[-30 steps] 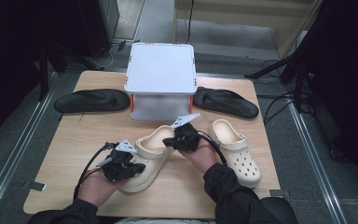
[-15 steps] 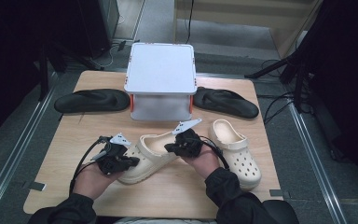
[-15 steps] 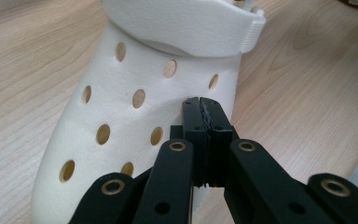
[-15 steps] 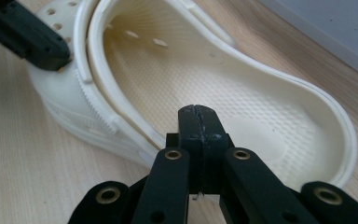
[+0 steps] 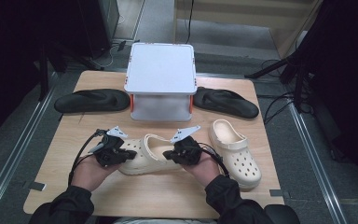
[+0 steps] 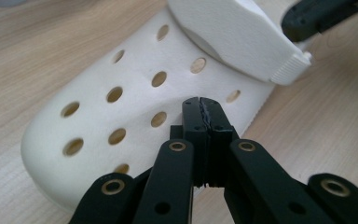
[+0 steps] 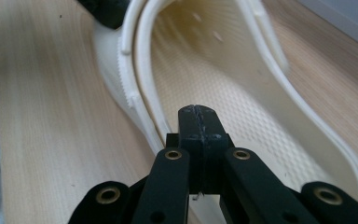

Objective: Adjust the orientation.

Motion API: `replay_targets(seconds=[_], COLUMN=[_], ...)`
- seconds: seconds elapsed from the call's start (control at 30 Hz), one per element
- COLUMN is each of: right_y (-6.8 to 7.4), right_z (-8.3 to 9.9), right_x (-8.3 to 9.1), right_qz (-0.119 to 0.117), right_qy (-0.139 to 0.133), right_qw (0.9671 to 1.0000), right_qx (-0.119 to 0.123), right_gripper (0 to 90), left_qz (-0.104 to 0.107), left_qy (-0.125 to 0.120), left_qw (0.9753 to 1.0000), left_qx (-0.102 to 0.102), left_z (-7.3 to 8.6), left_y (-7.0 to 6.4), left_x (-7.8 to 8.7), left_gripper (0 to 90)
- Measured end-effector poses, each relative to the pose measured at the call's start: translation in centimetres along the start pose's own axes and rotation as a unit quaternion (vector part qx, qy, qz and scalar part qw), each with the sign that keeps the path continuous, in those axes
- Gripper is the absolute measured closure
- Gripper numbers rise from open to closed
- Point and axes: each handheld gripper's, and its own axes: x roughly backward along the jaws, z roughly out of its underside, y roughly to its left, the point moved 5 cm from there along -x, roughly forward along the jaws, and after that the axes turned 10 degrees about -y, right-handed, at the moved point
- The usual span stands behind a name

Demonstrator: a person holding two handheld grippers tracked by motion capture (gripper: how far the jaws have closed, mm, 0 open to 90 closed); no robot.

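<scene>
A cream clog (image 5: pixel 151 156) lies crosswise near the table's front, toe pointing left. My left gripper (image 5: pixel 129 156) is shut, its tips resting on the perforated toe (image 6: pixel 121 121) with nothing between them. The left gripper (image 6: pixel 200 105) shows its jaws pressed flat together. My right gripper (image 5: pixel 167 155) is shut too and sits at the heel end. In the right gripper view the right gripper (image 7: pixel 198 112) hovers at the clog's heel rim (image 7: pixel 142 112), over the footbed. The clog's strap (image 6: pixel 242 37) is folded forward over the upper. A second cream clog (image 5: pixel 235 151) lies to the right.
A white lidded box (image 5: pixel 161 86) stands at the table's back centre. Black flip-flops lie on either side of it, one on the left (image 5: pixel 93 100) and one on the right (image 5: pixel 226 101). Bare wood (image 5: pixel 158 198) runs along the front edge, between the person's sleeves.
The clog has swung from a diagonal to lying crosswise; its toe moved away from the person. The left gripper moved up and slightly left with the toe. The right gripper barely shifted.
</scene>
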Motion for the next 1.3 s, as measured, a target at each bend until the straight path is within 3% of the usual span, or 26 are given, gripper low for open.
replay_targets(seconds=[0.27, 0.67, 0.77, 1.03, 1.3], right_y=[2.2, 4.3, 4.7, 5.4, 5.7], right_z=[0.2, 0.0, -0.2, -1.0, -1.6], right_x=[-0.4, -1.7, -2.1, -3.3, -3.9], right_qz=[-0.016, -0.027, -0.03, -0.032, -0.034], right_qy=[0.003, -0.006, -0.007, -0.01, -0.021], right_qw=[0.9998, 0.9996, 0.9995, 0.9994, 0.9992], right_qx=[0.005, -0.001, 0.0, 0.0, -0.005], right_gripper=[90.0, 90.0, 90.0, 89.5, 89.7], left_qz=[-0.008, 0.004, 0.012, 0.009, 0.025], left_qy=[-0.01, -0.015, -0.019, -0.027, -0.036], left_qw=[0.9999, 0.9999, 0.9997, 0.9995, 0.999], left_qx=[-0.005, -0.002, 0.008, -0.011, -0.007], left_z=[-1.0, -2.2, -2.5, -3.3, -3.7], left_y=[1.2, 2.2, 2.6, 2.9, 3.2], left_x=[-0.8, -1.7, -1.9, -2.7, -3.1], left_gripper=[90.0, 90.0, 90.0, 90.0, 90.0])
